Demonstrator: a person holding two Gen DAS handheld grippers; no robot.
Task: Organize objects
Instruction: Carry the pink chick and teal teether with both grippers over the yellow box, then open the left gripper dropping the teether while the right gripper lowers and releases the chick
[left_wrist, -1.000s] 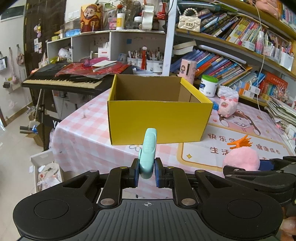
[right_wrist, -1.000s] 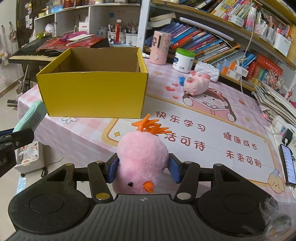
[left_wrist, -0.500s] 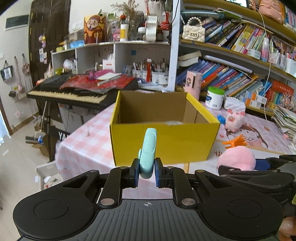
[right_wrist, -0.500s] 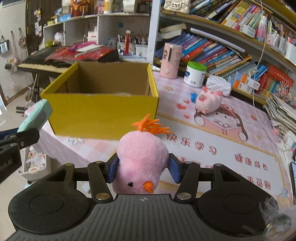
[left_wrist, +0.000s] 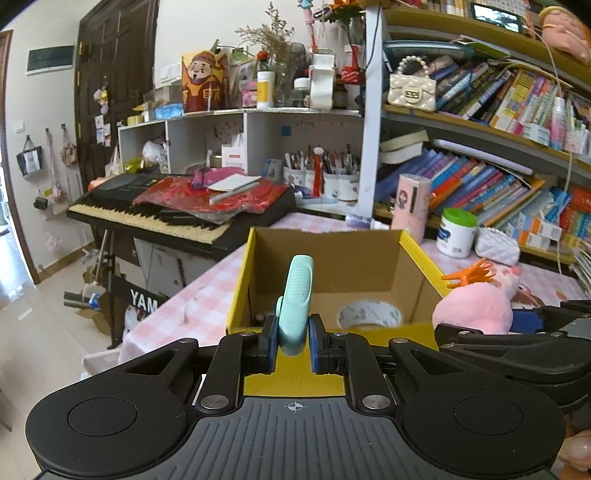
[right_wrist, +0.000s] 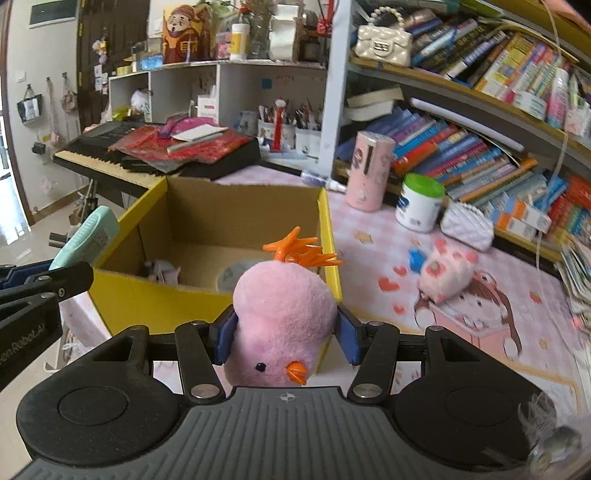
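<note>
My left gripper (left_wrist: 291, 341) is shut on a mint-green clip-like object (left_wrist: 295, 299), held upright just above the near wall of the open yellow cardboard box (left_wrist: 240, 280). My right gripper (right_wrist: 286, 338) is shut on a pink plush chick (right_wrist: 284, 314) with an orange crest, held over the box's near right corner (right_wrist: 330, 251). The chick also shows in the left wrist view (left_wrist: 474, 308), and the green object in the right wrist view (right_wrist: 86, 236). Inside the box lie a roll of tape (left_wrist: 369, 314) and a small pale item (right_wrist: 162, 271).
The box stands on a pink checked table (left_wrist: 199, 295). A pink pig plush (right_wrist: 447, 273), a white jar with green lid (right_wrist: 419, 205), a pink canister (right_wrist: 369, 171) and a white pouch (right_wrist: 467, 225) lie to the right. A keyboard piano (left_wrist: 177, 210) and bookshelves (right_wrist: 480, 122) stand behind.
Both grippers have risen and moved forward toward the box with their objects; the box's inside, with the tape roll, now shows. Both grips are unchanged.
</note>
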